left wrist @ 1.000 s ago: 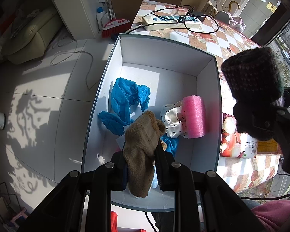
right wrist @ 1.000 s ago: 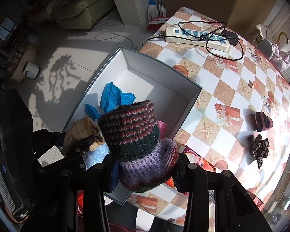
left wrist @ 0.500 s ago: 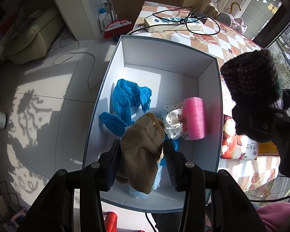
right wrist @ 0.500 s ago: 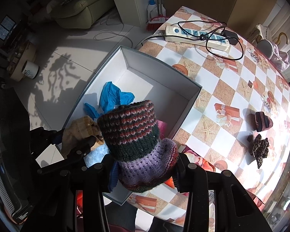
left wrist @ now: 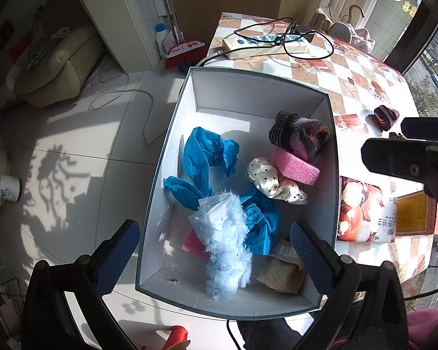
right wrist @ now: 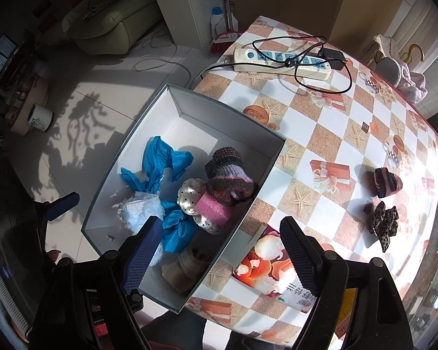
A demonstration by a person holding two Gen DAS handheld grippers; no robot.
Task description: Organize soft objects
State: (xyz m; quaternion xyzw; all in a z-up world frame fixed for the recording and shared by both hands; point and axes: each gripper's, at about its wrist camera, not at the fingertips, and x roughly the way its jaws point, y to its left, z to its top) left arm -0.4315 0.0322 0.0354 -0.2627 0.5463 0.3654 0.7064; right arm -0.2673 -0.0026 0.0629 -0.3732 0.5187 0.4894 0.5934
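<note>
A white box (left wrist: 248, 93) (right wrist: 219, 113) at the table's edge holds soft things. A tan sock (left wrist: 283, 271) (right wrist: 187, 265) lies in its near corner, and a striped knitted sock (left wrist: 300, 134) (right wrist: 227, 175) rests on a pink foam block (left wrist: 297, 169). Blue covers (left wrist: 204, 151), a fluffy pale-blue piece (left wrist: 224, 250) and a dotted satin scrunchie (left wrist: 268, 178) lie there too. My left gripper (left wrist: 216, 250) hangs over the box's near end, jaws opening, nothing between them. My right gripper (right wrist: 220, 250) is above the box's near right rim, jaws also opening and empty.
On the checked tablecloth (right wrist: 321, 134) to the right lie a dark striped sock (right wrist: 382, 180) and a leopard-print scrunchie (right wrist: 384, 224). A printed packet (right wrist: 271, 265) sits by the box. A power strip with cables (right wrist: 280, 61) lies at the far end.
The left gripper let go of the tan sock, which dropped into the box's near corner. The right gripper released the knitted sock, which now lies in the box on the pink foam.
</note>
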